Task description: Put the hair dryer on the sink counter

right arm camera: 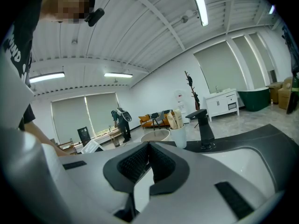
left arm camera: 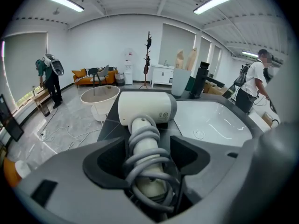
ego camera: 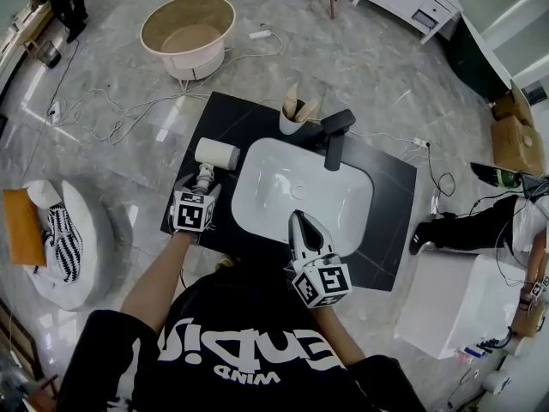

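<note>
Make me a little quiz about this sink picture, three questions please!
1. True or false: the hair dryer lies on the dark counter beside the white sink.
2. What colour is the faucet? A black, B gold, C red.
3. Fill in: the dryer's handle sits between the open jaws of the ___ gripper.
Key: 1 true; 2 A; 3 left.

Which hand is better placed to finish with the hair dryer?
Left. The left gripper has its jaws apart around the handle of the hair dryer, which lies on the counter; it likely only needs to back away. The right gripper hangs shut over the basin.
</note>
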Motion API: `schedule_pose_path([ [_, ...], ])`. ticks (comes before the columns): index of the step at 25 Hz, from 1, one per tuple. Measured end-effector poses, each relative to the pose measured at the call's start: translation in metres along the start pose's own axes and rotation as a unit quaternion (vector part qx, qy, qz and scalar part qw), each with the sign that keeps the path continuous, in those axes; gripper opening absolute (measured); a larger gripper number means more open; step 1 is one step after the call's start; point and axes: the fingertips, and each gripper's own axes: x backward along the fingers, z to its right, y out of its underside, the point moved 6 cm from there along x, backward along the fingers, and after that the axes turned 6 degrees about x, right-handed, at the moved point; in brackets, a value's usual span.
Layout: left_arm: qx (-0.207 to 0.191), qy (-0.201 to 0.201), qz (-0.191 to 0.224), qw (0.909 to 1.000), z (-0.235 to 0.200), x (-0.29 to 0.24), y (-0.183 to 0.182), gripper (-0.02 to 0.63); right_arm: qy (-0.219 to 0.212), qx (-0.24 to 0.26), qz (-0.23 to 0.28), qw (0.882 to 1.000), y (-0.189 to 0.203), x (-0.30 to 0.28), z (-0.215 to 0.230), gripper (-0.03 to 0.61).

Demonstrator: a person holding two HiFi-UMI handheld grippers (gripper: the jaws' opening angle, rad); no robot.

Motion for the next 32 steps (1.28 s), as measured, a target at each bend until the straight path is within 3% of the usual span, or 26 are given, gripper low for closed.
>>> schedule_pose_path([
  [9,-0.010,0.006,0.065,0.9978,0.010,0.034,-0.039,0.295,-0.013,-0.001,-0.001,1.000,0.001,-0.002,-0.005,0.023],
  [16,-0.008,0.042,0.115,0.9924,0.022,0.085,-0.059,0.287,-0.021,0.004,-0.001,1.000,-0.001,-0.002,-0.020,0.023],
  [26,-0.023,0.096,0.169,0.9806,0.032,0.166,-0.050,0.011,-0.017,0.008,0.006,1.000,0.005,0.027,-0.075,0.023],
  [32,-0.022,0.124,0.205,0.9706,0.052,0.208,-0.030,0.008,-0.009,0.009,0.012,1.000,0.011,0.056,-0.086,0.023],
])
